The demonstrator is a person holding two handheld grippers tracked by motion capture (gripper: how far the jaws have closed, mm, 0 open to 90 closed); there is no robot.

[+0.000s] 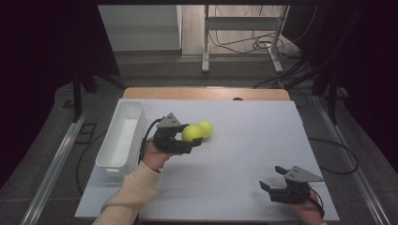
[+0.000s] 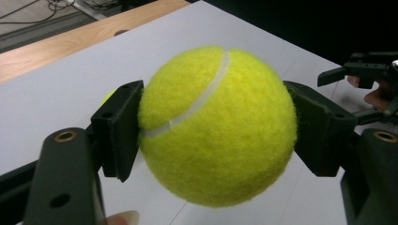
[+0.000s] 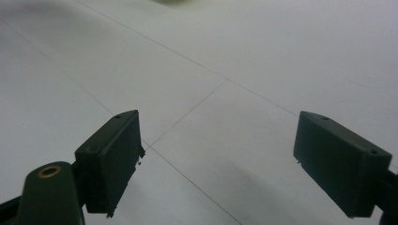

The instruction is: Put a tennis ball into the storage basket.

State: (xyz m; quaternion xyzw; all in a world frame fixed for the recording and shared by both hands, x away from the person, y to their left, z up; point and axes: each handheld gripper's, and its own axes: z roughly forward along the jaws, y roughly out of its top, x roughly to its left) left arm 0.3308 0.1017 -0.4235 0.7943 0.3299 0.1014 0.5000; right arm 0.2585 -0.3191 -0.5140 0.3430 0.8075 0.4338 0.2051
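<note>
A yellow tennis ball (image 2: 216, 126) is pinched between the two black jaws of my left gripper (image 1: 190, 135), one pad pressed on each side, and hangs a little above the white table (image 1: 248, 140). A second tennis ball (image 1: 205, 127) lies on the table just behind the held one; a yellow sliver of it (image 2: 107, 96) peeks past one jaw. My right gripper (image 1: 272, 177) rests near the front right of the table. Its jaws stand wide apart with nothing between them (image 3: 218, 164).
A long white bin (image 1: 121, 136) sits along the table's left side, right beside my left hand. A wooden strip (image 1: 206, 93) borders the far edge. Table legs and cables (image 1: 244, 42) stand on the floor beyond.
</note>
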